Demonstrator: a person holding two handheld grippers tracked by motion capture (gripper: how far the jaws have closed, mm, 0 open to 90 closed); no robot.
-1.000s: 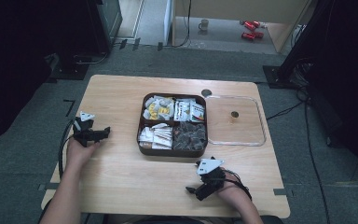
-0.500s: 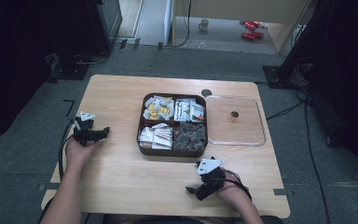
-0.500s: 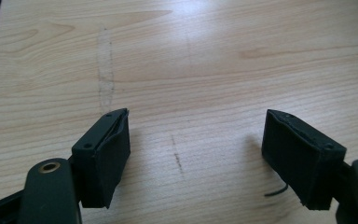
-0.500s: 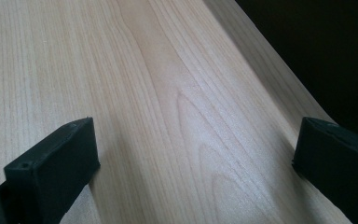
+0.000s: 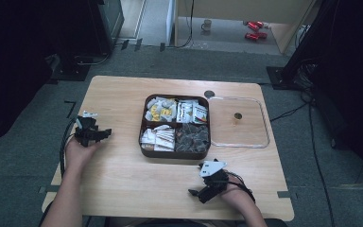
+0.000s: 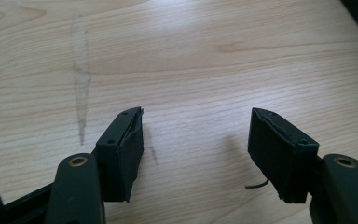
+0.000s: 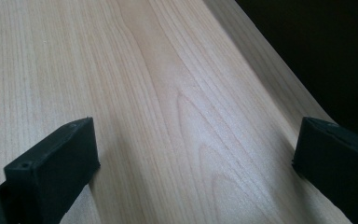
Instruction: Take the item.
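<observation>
My left forearm [image 5: 64,201] comes in from the near left edge and runs up to my left hand [image 5: 79,153], which holds the left gripper [image 5: 105,134] low over the left side of the table, jaws pointing right. Its jaws have just been closing; they stand partly apart with nothing between them, the pads [image 6: 126,149] facing each other. My right hand [image 5: 236,198] sits at the near right, wrist bent inward, holding the right gripper [image 5: 197,194] with its jaws aimed left and toward the near edge. Those jaws stand wide apart, nothing between the pads [image 7: 65,158].
</observation>
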